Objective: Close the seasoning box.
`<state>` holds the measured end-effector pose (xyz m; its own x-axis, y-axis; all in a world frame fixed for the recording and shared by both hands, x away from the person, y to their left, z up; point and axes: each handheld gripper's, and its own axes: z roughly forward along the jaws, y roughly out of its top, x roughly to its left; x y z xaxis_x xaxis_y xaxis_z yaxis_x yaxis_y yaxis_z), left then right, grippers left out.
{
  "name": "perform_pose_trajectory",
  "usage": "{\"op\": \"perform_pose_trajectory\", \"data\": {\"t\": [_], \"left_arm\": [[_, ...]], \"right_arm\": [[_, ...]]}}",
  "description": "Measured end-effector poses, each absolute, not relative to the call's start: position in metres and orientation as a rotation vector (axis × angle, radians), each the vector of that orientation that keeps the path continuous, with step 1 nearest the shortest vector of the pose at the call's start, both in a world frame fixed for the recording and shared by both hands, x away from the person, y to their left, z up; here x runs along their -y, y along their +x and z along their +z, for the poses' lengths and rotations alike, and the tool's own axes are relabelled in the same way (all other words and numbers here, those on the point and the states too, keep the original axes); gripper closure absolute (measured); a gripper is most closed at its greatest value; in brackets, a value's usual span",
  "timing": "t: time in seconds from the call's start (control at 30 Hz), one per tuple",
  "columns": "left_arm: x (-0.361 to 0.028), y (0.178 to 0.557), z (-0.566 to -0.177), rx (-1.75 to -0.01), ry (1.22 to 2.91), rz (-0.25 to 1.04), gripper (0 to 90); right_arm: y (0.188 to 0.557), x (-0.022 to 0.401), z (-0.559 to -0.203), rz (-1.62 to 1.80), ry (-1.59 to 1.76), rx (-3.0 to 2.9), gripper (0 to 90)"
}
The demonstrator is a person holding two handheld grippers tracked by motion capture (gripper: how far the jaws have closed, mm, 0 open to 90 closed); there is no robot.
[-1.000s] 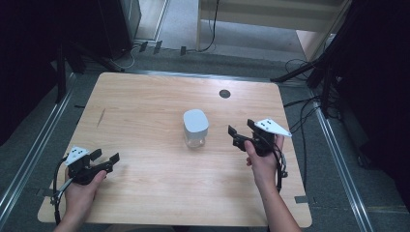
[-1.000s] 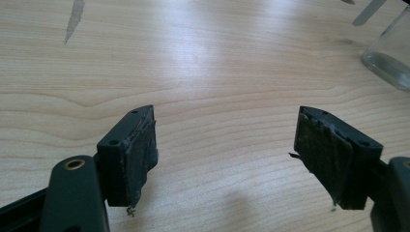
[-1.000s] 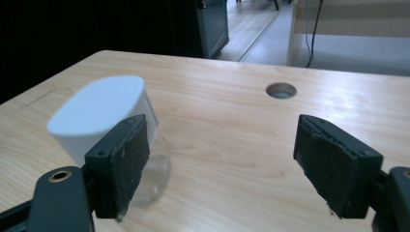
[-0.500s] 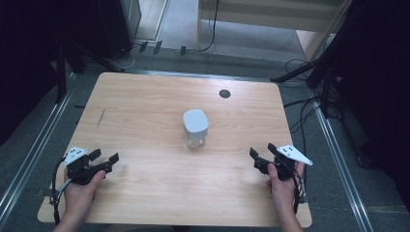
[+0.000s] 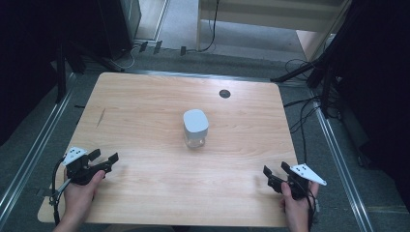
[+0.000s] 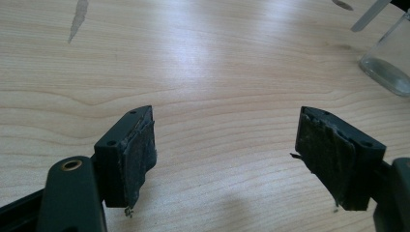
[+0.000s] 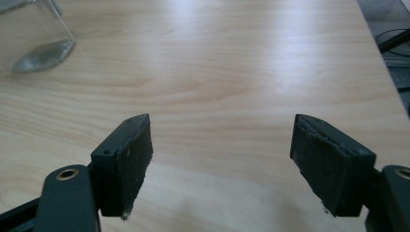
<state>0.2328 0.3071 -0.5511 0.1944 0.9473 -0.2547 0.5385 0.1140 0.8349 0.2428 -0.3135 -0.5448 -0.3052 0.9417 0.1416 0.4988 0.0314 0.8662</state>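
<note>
Overhead, white-lidded jar [image 5: 196, 127] mid-table between spread, empty left tongs [image 5: 103, 160] and right tongs [image 5: 276, 172] (up close, merely its glass base).

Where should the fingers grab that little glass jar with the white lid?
Probably on the clear glass body of the jar, just below the white lid, coming in level from the near side. It stands upright alone mid-table, and its squarish shape offers flat side walls for the fingers. Both the left gripper and right gripper are open.
</note>
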Motion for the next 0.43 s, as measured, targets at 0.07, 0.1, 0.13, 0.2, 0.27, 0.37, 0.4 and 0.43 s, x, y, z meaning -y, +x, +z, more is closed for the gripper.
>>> {"op": "perform_pose_trajectory", "data": {"t": [0.07,0.1,0.13,0.2,0.27,0.37,0.4,0.43], "left_arm": [[-0.307,0.233,-0.551,-1.466,1.546,0.557,22.3],[-0.307,0.233,-0.551,-1.466,1.546,0.559,22.3],[-0.307,0.233,-0.551,-1.467,1.548,0.558,22.4],[-0.307,0.233,-0.551,-1.468,1.552,0.56,22.4],[-0.307,0.233,-0.551,-1.468,1.553,0.56,22.4],[-0.307,0.234,-0.551,-1.47,1.55,0.56,22.4],[-0.307,0.234,-0.551,-1.468,1.55,0.562,22.5],[-0.307,0.234,-0.551,-1.467,1.548,0.564,23.1]], "right_arm": [[0.238,0.32,-0.547,1.218,1.478,-1.827,24.0],[0.235,0.324,-0.546,1.233,1.488,-1.813,24.0],[0.233,0.328,-0.546,1.235,1.491,-1.798,24.2],[0.23,0.333,-0.547,1.253,1.519,-1.773,24.6],[0.229,0.336,-0.547,1.27,1.522,-1.76,25.2],[0.23,0.332,-0.547,1.249,1.503,-1.795,25.0],[0.23,0.33,-0.547,1.255,1.496,-1.807,25.0],[0.23,0.329,-0.547,1.249,1.491,-1.815,25.3]]}}
